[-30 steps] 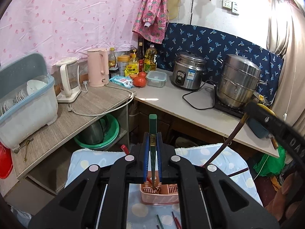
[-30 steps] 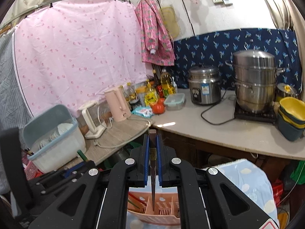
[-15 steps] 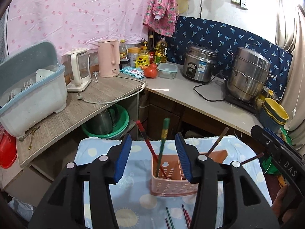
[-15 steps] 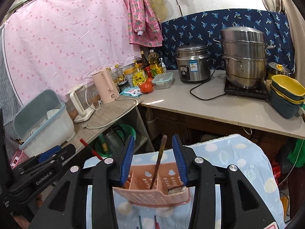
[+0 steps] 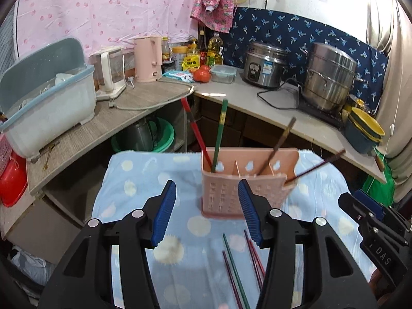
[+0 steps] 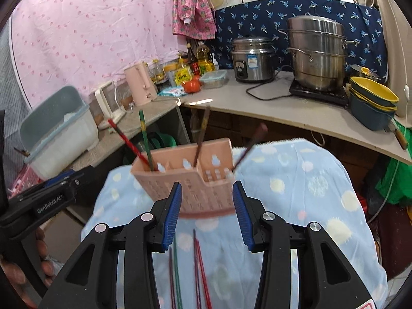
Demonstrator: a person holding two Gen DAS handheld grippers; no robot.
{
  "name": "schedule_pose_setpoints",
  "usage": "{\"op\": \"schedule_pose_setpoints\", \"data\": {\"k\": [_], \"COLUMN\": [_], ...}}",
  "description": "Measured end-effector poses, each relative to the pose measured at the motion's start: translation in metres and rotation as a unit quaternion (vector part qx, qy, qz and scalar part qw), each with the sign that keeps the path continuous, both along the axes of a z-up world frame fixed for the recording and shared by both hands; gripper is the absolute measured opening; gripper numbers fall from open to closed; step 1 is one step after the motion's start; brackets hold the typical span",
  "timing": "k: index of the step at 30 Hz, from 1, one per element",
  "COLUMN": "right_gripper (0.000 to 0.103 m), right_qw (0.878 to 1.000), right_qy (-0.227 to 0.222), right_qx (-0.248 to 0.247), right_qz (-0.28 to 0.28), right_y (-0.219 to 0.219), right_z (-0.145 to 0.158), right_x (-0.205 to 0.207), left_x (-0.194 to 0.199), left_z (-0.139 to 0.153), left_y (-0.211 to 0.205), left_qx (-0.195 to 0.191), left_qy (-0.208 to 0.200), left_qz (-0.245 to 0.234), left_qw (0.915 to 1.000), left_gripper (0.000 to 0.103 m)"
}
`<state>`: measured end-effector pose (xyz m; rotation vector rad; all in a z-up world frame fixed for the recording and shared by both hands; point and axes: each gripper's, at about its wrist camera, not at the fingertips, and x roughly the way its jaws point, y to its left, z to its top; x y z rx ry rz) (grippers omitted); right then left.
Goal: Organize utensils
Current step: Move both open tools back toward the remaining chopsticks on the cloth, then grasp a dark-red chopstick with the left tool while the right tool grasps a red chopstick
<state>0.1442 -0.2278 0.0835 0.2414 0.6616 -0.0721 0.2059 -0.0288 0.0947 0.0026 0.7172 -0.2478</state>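
Note:
A pink utensil holder [image 5: 244, 180] stands on a blue dotted cloth [image 5: 134, 188]. In it stand a red chopstick [image 5: 195, 131], a green chopstick [image 5: 220, 131] and two brown chopsticks [image 5: 280, 141]. The holder also shows in the right wrist view [image 6: 188, 180]. My left gripper [image 5: 207, 211] is open and empty, just in front of the holder. My right gripper [image 6: 207, 211] is open and empty, also in front of it. Several loose chopsticks [image 5: 239, 267] lie on the cloth below the grippers, also in the right wrist view [image 6: 198, 270].
A grey dish rack [image 5: 49, 103] and kettles [image 5: 148, 59] stand on the wooden counter at left. A rice cooker [image 5: 265, 67], a steel steamer [image 5: 329, 77] and stacked bowls [image 5: 365, 131] stand on the counter behind. The other gripper [image 5: 378, 234] shows at right.
Both grippers opened and let go of their chopsticks, which now stand in the holder. Both grippers have drawn back and lowered in front of the holder.

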Motion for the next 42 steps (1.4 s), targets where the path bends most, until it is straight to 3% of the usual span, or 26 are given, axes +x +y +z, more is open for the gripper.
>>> {"op": "schedule_pose_setpoints", "data": {"k": [12,25,42], "right_gripper": [0.040,0.027,0.015], "right_qw": [0.996,0.988,0.984], "right_qy": [0.084,0.152,0.171], "right_qx": [-0.019,-0.025,-0.036], "right_qz": [0.008,0.026,0.043], "right_y": [0.015,0.037,0.049], "right_z": [-0.076,-0.147,-0.175], "right_x": [-0.077,-0.126,-0.128], "left_x": [-0.070,-0.137,-0.160], "left_z": [-0.078,-0.155,-0.175], "left_y": [-0.005,-0.012,-0.025], "left_qx": [0.033,0.037,0.041], "left_qy": [0.079,0.150,0.163], "left_qz": [-0.026,-0.045,-0.075], "left_qw": [0.9960,0.9869,0.9828], "left_gripper": [0.049,0.049,0.050]}}
